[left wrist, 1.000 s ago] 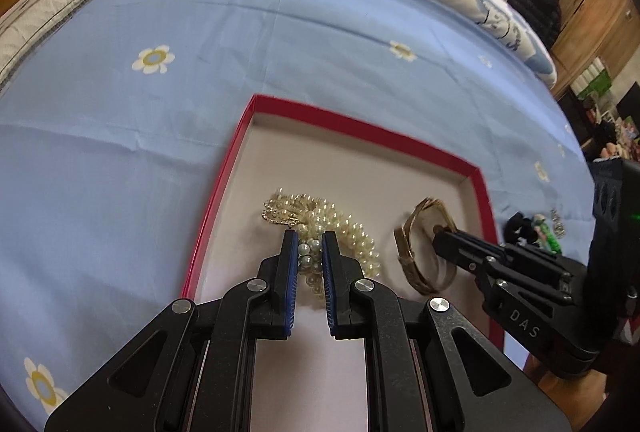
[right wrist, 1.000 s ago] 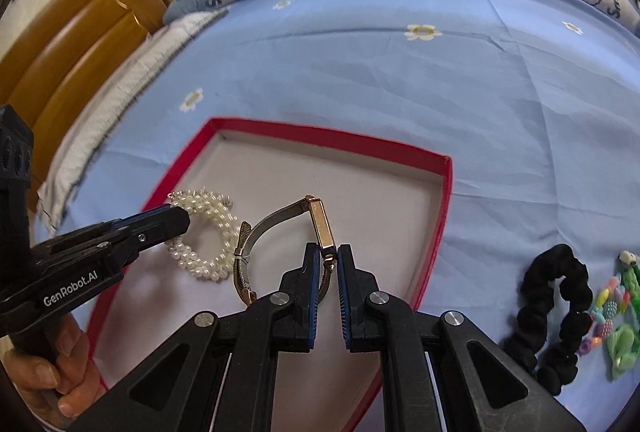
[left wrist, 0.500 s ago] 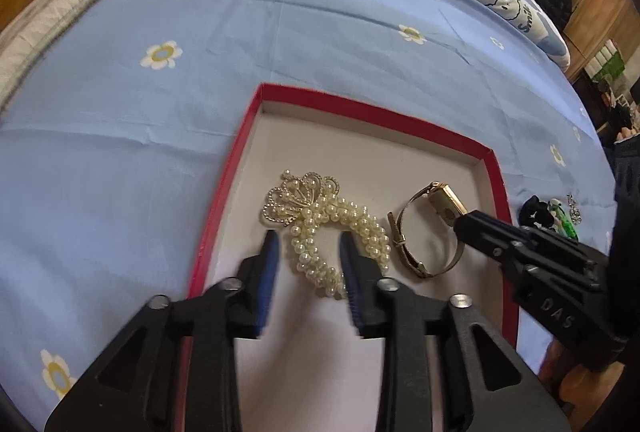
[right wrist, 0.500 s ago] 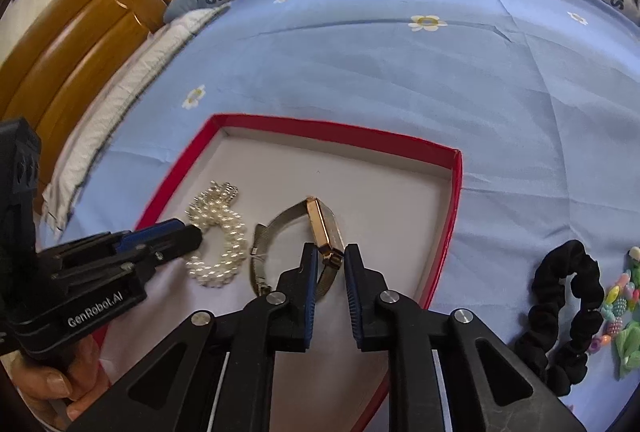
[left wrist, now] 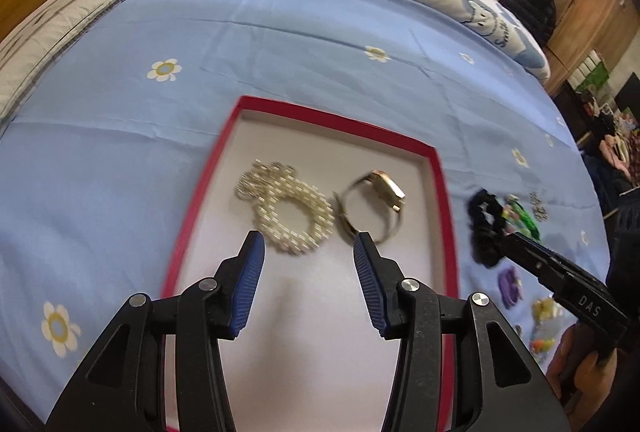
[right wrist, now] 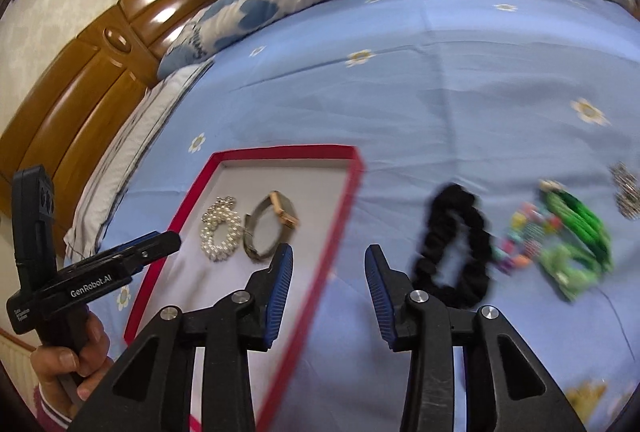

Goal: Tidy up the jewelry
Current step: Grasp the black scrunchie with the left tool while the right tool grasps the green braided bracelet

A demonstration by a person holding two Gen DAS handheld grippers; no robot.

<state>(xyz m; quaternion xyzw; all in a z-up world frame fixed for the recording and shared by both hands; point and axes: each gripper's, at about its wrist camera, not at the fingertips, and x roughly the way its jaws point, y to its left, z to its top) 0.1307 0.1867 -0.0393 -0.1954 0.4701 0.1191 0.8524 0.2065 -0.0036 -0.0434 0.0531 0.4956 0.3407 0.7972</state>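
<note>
Jewelry lies partly in the red tray (left wrist: 188, 216) on the bed (left wrist: 280, 52): bracelet (left wrist: 290, 210) left, watch (left wrist: 376, 204) right. Outside, right, a scrunchie (right wrist: 456, 244) and blurred trinkets (right wrist: 556, 236); only the right view shows the headboard (right wrist: 80, 80). Left hand-held gripper (left wrist: 308, 246) and right hand-held gripper (right wrist: 328, 258) are spread apart, empty.

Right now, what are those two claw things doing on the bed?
A person is sorting jewelry with a claw in each hand. The pearl bracelet and the gold watch lie side by side in the red tray. Both the left claw and the right claw are open and empty. The black scrunchie and colorful pieces wait outside on the blue sheet.
</note>
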